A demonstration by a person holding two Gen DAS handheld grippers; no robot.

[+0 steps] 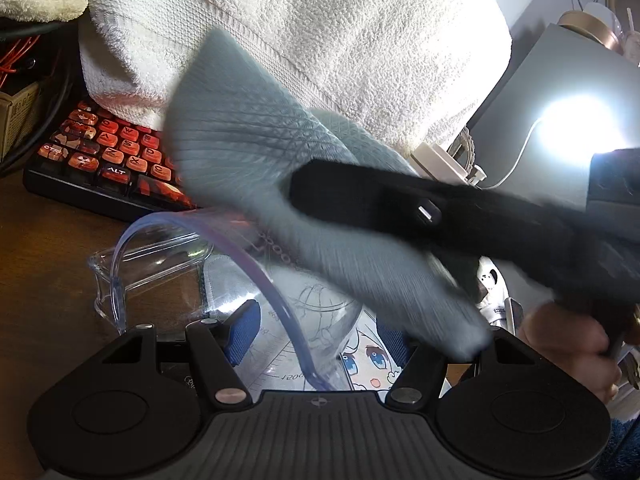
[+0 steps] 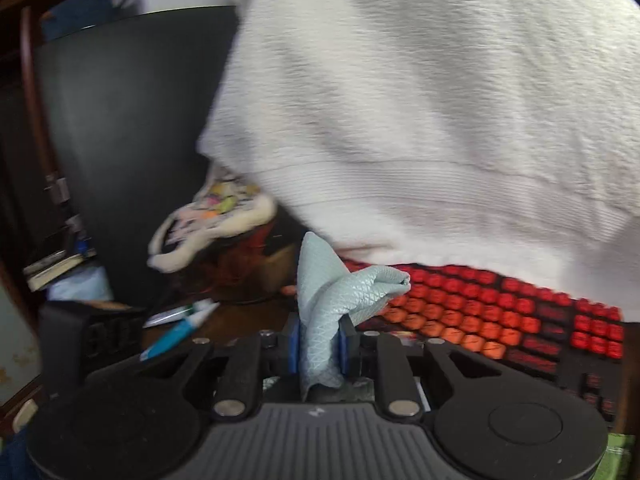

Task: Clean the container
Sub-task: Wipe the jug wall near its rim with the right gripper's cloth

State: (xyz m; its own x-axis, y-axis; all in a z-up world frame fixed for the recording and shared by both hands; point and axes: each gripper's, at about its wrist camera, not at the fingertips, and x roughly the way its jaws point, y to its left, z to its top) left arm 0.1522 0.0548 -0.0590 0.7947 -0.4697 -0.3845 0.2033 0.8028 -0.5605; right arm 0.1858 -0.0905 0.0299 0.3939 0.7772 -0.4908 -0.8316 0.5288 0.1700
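My left gripper (image 1: pixel 316 332) is shut on a clear plastic container (image 1: pixel 304 308) with a bluish rim (image 1: pixel 248 256), held tilted between the blue pads (image 1: pixel 244 320). A cartoon print shows through its wall. Above it hangs a grey-blue cloth (image 1: pixel 240 148), blurred and draped over the container's rim. My right gripper (image 1: pixel 304 196) comes in from the right as a black bar with that cloth in it. In the right wrist view the right gripper (image 2: pixel 320 340) is shut on the cloth (image 2: pixel 336 292), which sticks up between its pads.
A red-keyed keyboard (image 1: pixel 104 156) (image 2: pixel 480 312) lies behind on the brown desk (image 1: pixel 48 280), under a hanging white towel (image 1: pixel 320 40). A plush toy (image 2: pixel 208 216) and a blue pen (image 2: pixel 176 332) lie to the left. A bright lamp (image 1: pixel 576 132) glares at the right, above a person's hand (image 1: pixel 568 344).
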